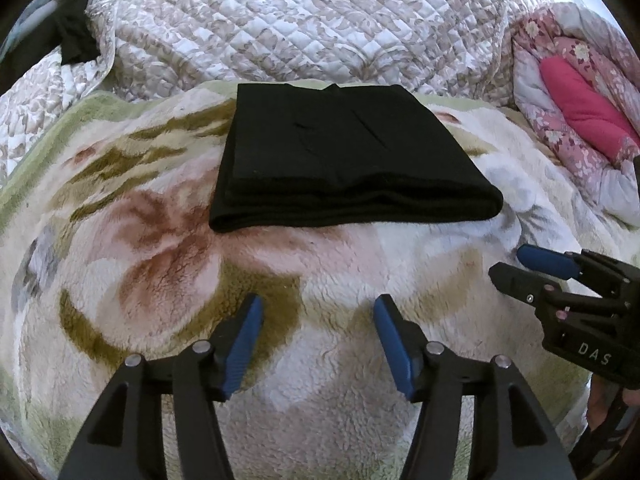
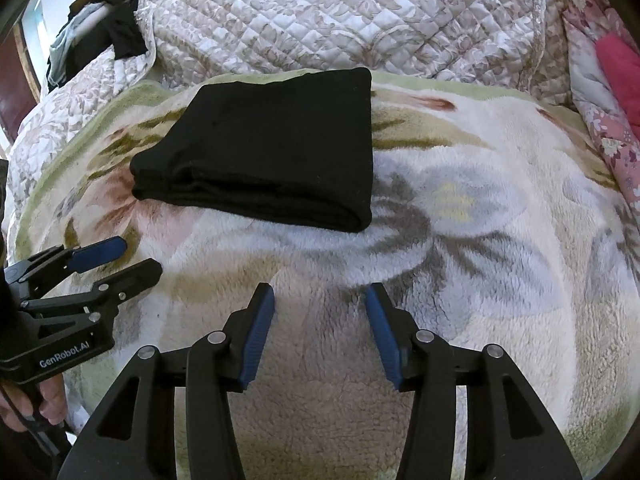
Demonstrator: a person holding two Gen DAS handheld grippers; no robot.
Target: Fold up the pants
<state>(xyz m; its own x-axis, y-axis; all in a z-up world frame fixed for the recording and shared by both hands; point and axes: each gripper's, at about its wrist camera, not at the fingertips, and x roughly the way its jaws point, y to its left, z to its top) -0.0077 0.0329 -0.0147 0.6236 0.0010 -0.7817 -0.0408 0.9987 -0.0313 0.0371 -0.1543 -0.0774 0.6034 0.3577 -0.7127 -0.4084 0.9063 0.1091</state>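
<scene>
The black pants (image 1: 344, 156) lie folded into a flat rectangular stack on a fluffy floral blanket (image 1: 160, 240); in the right wrist view the pants (image 2: 272, 152) sit up and to the left. My left gripper (image 1: 318, 304) hovers over the blanket a short way in front of the stack, open, nothing between its blue pads. My right gripper (image 2: 320, 292) is likewise open and empty, nearer than the stack and to its right. Each gripper shows in the other's view: the right gripper (image 1: 508, 264) at the right edge, the left gripper (image 2: 136, 258) at the left edge.
A quilted grey-white bedspread (image 1: 300, 20) rises behind the blanket. A pink floral quilt with a magenta lining (image 1: 580, 108) is bunched at the right. Dark clothes (image 2: 120, 36) hang at the far left. A hand (image 2: 44, 400) holds the left gripper's handle.
</scene>
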